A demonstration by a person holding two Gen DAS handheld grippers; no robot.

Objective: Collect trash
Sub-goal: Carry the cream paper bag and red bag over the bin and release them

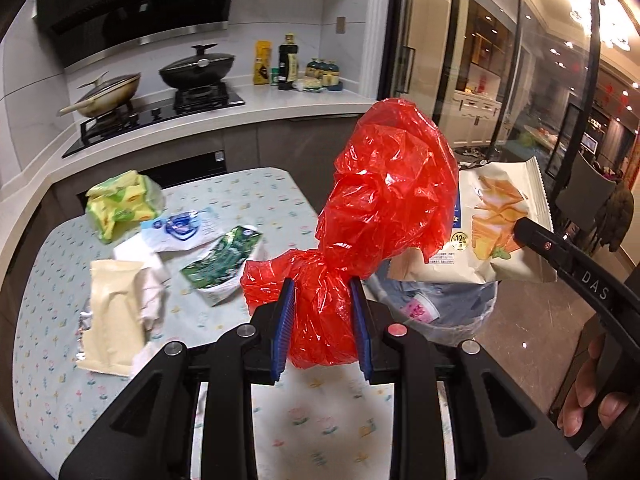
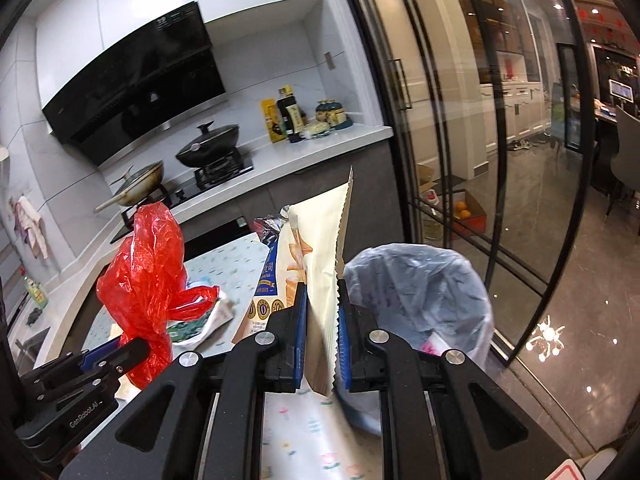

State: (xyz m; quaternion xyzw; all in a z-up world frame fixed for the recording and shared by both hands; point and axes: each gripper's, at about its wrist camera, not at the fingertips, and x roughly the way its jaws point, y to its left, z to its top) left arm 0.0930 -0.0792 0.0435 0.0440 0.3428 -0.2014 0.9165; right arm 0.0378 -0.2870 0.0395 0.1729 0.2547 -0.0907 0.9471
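My left gripper (image 1: 323, 294) is shut on a crumpled red plastic bag (image 1: 384, 184), held up above the table's right edge; the bag also shows in the right wrist view (image 2: 148, 264). My right gripper (image 2: 322, 308) is shut on a cream snack bag (image 2: 316, 248) with a serrated edge, held upright beside the bin; the same bag shows in the left wrist view (image 1: 492, 224). A trash bin with a blue-grey liner (image 2: 420, 284) stands on the floor just right of the table, with a pink-printed cup inside (image 1: 420, 308).
The floral table (image 1: 260, 196) holds a yellow-green packet (image 1: 120, 204), a white-blue wrapper (image 1: 180, 230), a green wrapper (image 1: 224, 260), a cream pouch (image 1: 112, 312) and tissue. The counter behind carries a stove with two pans (image 1: 196, 68) and bottles. Glass doors (image 2: 460, 140) stand at right.
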